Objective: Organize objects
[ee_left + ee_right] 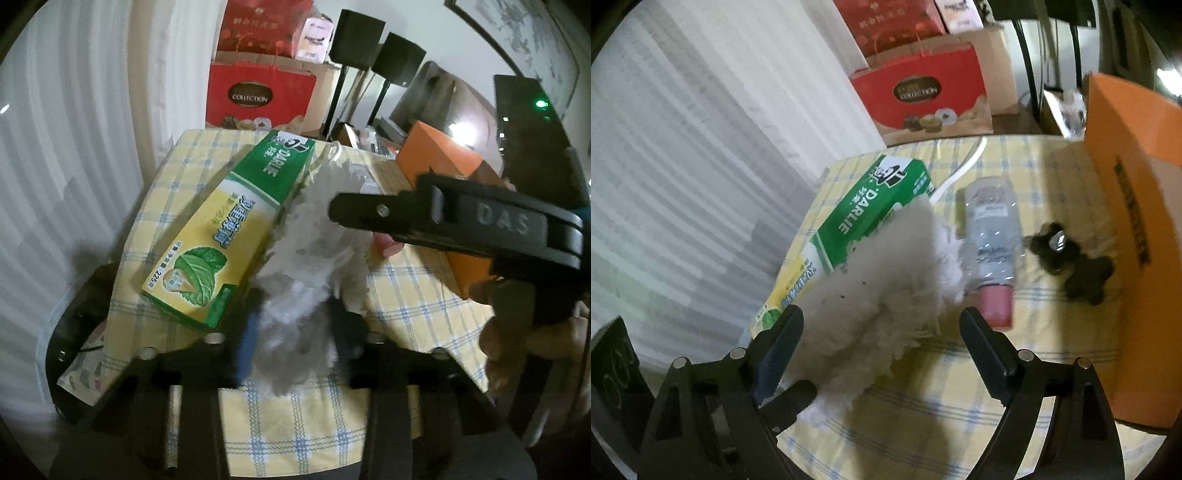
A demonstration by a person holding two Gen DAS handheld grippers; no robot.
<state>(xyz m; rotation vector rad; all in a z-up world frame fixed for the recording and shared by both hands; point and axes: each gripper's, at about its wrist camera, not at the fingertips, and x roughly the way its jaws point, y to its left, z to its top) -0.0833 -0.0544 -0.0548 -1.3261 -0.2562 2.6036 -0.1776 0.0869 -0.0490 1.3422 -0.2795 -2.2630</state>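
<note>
A fluffy white duster (pixel 310 258) lies over the yellow checked tablecloth (pixel 413 302), beside a green and yellow Darlie toothpaste box (pixel 221 236). My left gripper (pixel 295 332) is shut on the duster's near end. My right gripper (pixel 882 339) is open, its jaws standing either side of the duster (pixel 886 280); it shows from the side in the left wrist view (pixel 347 210). The box (pixel 857 218) lies left of the duster. A clear bottle with a pink cap (pixel 993 243) and a small black plush toy (pixel 1075 258) lie to the right.
An orange box (pixel 1137 236) stands at the table's right side and also shows in the left wrist view (pixel 439 158). A red gift bag (pixel 923 96) and cartons stand behind the table. White curtains (pixel 701 166) hang at the left. A white cord (pixel 964 166) lies on the cloth.
</note>
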